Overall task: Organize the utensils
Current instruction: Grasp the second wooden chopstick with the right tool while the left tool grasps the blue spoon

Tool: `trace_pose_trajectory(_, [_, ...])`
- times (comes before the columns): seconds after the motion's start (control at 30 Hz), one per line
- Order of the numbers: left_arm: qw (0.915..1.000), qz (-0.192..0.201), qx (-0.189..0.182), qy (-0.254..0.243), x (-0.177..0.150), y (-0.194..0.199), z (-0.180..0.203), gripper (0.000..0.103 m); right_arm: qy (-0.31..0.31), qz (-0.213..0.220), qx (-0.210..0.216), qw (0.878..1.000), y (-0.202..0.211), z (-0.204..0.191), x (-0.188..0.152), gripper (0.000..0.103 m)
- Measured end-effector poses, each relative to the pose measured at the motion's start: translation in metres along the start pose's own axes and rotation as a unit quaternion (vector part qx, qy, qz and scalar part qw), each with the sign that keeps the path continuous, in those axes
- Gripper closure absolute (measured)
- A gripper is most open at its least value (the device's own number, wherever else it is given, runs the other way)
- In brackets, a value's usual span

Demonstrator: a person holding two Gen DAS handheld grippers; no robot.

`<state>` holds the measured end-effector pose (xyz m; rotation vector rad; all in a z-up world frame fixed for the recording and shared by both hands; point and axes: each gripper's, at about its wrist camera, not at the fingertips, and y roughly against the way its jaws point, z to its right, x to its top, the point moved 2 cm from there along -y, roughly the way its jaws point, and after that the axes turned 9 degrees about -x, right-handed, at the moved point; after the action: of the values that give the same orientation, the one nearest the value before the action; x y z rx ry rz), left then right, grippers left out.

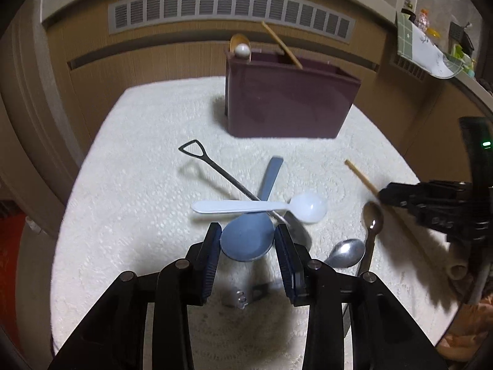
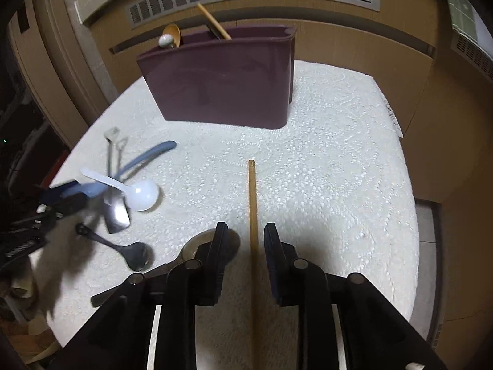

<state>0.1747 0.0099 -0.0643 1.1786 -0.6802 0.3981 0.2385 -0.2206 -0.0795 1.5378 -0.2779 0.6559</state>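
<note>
1. Hard to read: in the right wrist view the left hand-held gripper (image 2: pixel 37 215) is a dark motion-blurred mass at the left edge, its fingers not separable. In the left wrist view the right hand-held gripper (image 1: pixel 400 199) is cut off by the right edge and smeared.
2. A small metal piece (image 1: pixel 243 297) lies beneath the left hand-held gripper (image 1: pixel 248 243), mostly in shadow; what it is cannot be told.
3. Only the tops of a wooden spoon (image 1: pixel 238 43), a white rounded handle end (image 1: pixel 242 51) and a wooden chopstick (image 1: pixel 282 44) rise from the maroon utensil caddy (image 1: pixel 286 101); the rest is hidden inside.
4. The left hand-held gripper stands at a narrow opening with the bowl of the blue spoon (image 1: pixel 248 240) between its pads, which sit at the bowl's two edges; whether they press on it is unclear.
5. Just ahead of its tips, a white plastic spoon (image 1: pixel 262 206) crosses the blue handle and a black shovel-handled spoon (image 1: pixel 215 169).
6. Right of it lie two steel spoons (image 1: pixel 346 252), (image 1: pixel 371 231).
7. The right hand-held gripper (image 2: pixel 243 240) is narrowly parted around a loose chopstick (image 2: pixel 252 215) lying on the white-clothed bench (image 2: pixel 323 185), neither pad touching it.
8. The caddy stands well ahead of both.
9. No legible writing anywhere.
</note>
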Motion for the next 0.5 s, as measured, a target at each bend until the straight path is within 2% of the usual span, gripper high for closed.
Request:
trace_pose_trajectory(0.17, [0.9992, 0.036, 0.003, -0.014, 0.019, 0.02, 0.005, 0.066, 0.025, -0.008, -0.027, 0.999, -0.021, -0.013, 0.015, 0.083])
trace_pose_trajectory(0.2, [0.9989, 0.043, 0.003, -0.017, 0.023, 0.024, 0.006, 0.066, 0.033, -0.008, -0.033, 0.999, -0.021, -0.017, 0.017, 0.097])
trace_pose_trajectory(0.3, [0.9978, 0.059, 0.006, -0.031, 0.03, 0.034, 0.011, 0.067, 0.033, -0.007, -0.019, 0.999, -0.014, -0.021, 0.017, 0.097])
trace_pose_trajectory(0.5, [0.9959, 0.074, 0.008, -0.051, 0.038, 0.047, 0.024, 0.067, -0.001, 0.045, 0.008, 0.999, 0.036, -0.009, 0.014, 0.098])
